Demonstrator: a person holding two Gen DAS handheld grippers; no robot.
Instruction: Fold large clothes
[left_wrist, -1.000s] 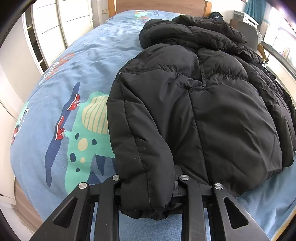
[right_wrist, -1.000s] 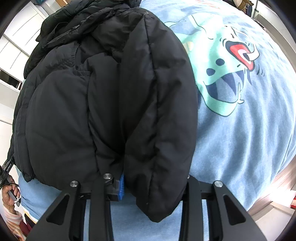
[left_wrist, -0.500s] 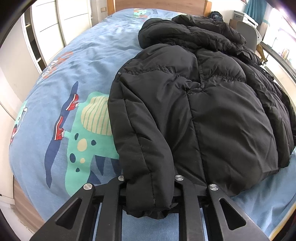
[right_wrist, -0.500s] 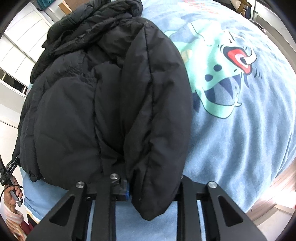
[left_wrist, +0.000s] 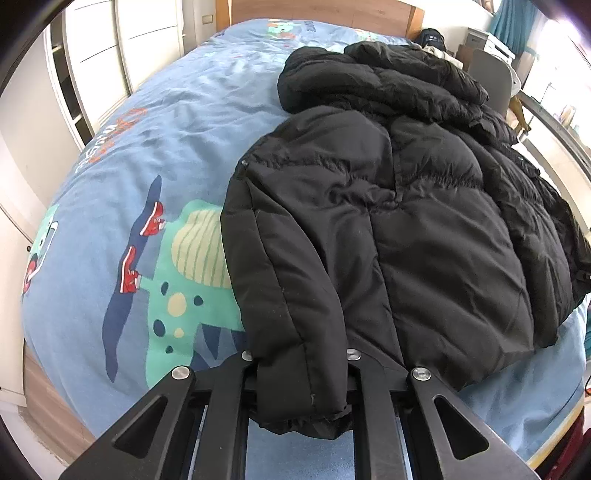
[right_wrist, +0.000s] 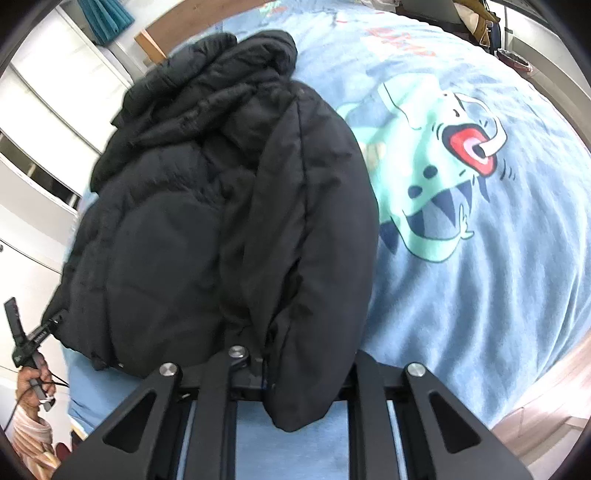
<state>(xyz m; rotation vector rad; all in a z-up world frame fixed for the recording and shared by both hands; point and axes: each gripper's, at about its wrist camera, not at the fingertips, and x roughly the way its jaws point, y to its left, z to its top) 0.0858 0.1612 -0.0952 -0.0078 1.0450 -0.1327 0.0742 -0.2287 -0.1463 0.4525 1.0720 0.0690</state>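
Home bedroom, bed (left_wrist: 207, 122) with dinosaur-print cover, white wardrobe (left_wrist: 147, 40), wooden headboard (left_wrist: 332, 14)

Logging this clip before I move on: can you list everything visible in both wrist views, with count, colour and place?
puffer jacket: one, black, lying on the bed, hood toward the headboard.
left sleeve cuff: one, black, between the left gripper's fingers.
right sleeve cuff: one, black, between the right gripper's fingers.
bed cover: one, light blue with green dinosaur prints, under the jacket.
headboard: one, brown wood, far end of the bed.
wardrobe doors: several, white, beside the bed.
curtain: one, teal, beyond the headboard.
left gripper: one, black, shut on the left sleeve cuff; its jaws have just been closing.
right gripper: one, black, shut on the right sleeve cuff; jaws likewise just closing.
hand: one, right view's lower left edge, holding a dark handle.
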